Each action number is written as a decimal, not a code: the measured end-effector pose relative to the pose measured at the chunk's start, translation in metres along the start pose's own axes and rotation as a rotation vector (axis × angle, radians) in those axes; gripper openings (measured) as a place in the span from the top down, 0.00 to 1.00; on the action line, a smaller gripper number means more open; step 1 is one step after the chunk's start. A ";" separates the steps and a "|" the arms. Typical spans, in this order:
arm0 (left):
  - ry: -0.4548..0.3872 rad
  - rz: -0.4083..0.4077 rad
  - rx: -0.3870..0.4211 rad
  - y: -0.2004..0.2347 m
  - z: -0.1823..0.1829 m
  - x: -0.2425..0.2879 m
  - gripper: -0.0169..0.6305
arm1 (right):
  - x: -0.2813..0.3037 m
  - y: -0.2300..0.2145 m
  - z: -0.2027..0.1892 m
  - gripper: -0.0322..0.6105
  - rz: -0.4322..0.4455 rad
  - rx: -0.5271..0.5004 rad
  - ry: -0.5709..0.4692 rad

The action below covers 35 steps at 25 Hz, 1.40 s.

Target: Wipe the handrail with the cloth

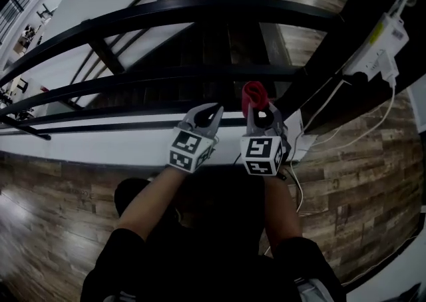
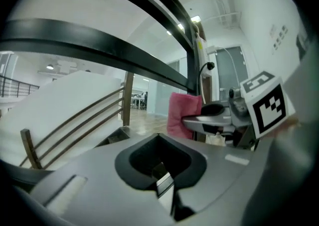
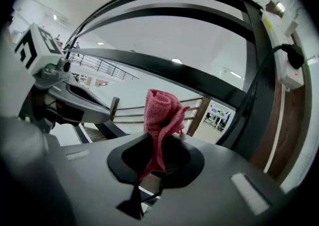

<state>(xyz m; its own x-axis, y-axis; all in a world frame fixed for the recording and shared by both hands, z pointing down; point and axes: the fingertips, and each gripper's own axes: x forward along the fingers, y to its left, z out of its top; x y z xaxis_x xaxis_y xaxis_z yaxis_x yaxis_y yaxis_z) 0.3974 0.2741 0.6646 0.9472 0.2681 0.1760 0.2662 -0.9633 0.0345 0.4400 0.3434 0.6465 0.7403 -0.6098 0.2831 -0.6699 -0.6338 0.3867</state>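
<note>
I am operating two grippers, both held on the near side of the handrail (image 1: 200,8) and below it, neither touching it. The right gripper (image 1: 258,114) has its two jaws closed on the one red cloth (image 3: 160,115). The cloth is rolled and stands upright out of the jaw tips, clear of the handrail. The left gripper (image 1: 213,112) sits just beside the right one, farther from the handrail's post. Its two jaws are pressed together with nothing between them. Each gripper carries one marker cube, two in total, at the end away from the handrail. One white power strip (image 1: 376,44) is fixed to the dark post at the handrail's right end, with white cables (image 1: 373,124) hanging from it toward the wooden floor (image 1: 373,181).
</note>
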 end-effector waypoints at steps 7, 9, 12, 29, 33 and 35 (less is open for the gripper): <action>0.093 0.085 0.194 0.059 0.012 -0.066 0.98 | -0.019 0.079 0.063 0.89 0.178 -0.034 -0.262; 0.123 0.099 0.254 0.073 0.016 -0.092 0.98 | -0.024 0.109 0.082 0.89 0.244 -0.062 -0.334; 0.125 0.164 0.312 0.104 0.021 -0.150 0.98 | -0.029 0.158 0.122 0.89 0.354 -0.089 -0.451; 0.053 0.773 -0.052 0.436 -0.110 -0.542 0.98 | 0.015 0.581 0.317 0.89 0.748 -0.309 -0.683; 0.019 0.841 -0.056 0.501 -0.124 -0.592 0.98 | 0.041 0.660 0.360 0.89 0.788 -0.308 -0.724; -0.004 0.870 -0.065 0.523 -0.127 -0.610 0.98 | 0.049 0.692 0.371 0.89 0.816 -0.310 -0.722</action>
<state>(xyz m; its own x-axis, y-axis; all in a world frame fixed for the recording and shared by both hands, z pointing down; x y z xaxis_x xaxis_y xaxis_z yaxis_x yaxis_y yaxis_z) -0.0638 -0.3948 0.6997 0.8103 -0.5631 0.1622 -0.5625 -0.8250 -0.0541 -0.0082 -0.3017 0.6027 -0.1847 -0.9827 0.0165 -0.8207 0.1634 0.5475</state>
